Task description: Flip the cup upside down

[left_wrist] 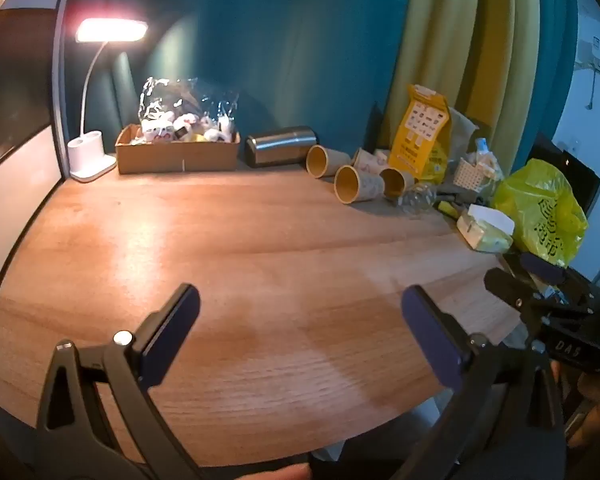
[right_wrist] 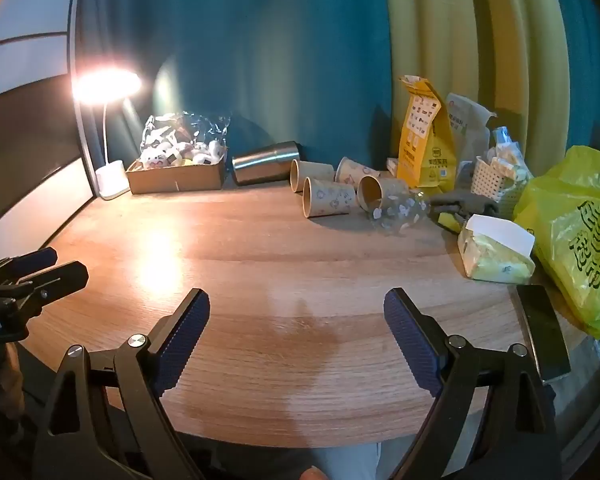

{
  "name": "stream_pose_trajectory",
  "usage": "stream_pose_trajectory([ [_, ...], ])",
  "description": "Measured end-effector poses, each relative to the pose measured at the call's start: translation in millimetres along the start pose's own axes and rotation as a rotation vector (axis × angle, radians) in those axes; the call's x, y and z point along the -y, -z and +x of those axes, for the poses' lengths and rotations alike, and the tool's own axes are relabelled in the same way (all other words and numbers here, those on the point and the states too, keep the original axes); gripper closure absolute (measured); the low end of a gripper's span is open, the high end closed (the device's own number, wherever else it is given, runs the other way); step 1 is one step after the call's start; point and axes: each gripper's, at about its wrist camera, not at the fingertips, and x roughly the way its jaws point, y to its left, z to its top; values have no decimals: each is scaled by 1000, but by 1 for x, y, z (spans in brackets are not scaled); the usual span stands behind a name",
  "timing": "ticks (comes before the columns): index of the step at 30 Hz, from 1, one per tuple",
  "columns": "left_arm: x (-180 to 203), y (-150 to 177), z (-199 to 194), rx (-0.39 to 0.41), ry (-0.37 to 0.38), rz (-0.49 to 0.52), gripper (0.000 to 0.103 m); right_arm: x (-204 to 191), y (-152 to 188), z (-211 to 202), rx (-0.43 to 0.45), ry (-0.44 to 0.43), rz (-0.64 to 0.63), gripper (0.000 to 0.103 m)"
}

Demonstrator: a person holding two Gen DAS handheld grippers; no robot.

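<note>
Your left gripper [left_wrist: 300, 332] and right gripper [right_wrist: 296, 332] both hung released over the wooden table [right_wrist: 260, 248], grasping nothing. The paper cups [right_wrist: 327, 199] lay on their sides at one o'clock, beside the steel tumbler [right_wrist: 265, 162].

The right hand-held gripper [right_wrist: 296, 316] hangs over the near edge of the bench [right_wrist: 260, 264], jaws wide apart with nothing between them. Well beyond, four paper cups [right_wrist: 328, 198] lie on their sides near a steel tumbler [right_wrist: 264, 166], also lying down. The left hand-held gripper [right_wrist: 56, 266] shows at the left edge.
</note>
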Motion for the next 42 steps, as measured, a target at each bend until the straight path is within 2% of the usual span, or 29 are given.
stream_pose_trajectory([
  [11,1,-5,-5,-11,11,5,1,2,-2,-2,1,-6,14,12],
  [19,2,-5,-8,10,36,12,1,3,-2,-1,2,-10,16,12],
  [42,-3,-8,-10,26,16,14,1,7,-8,0,13,-12,31,12],
])
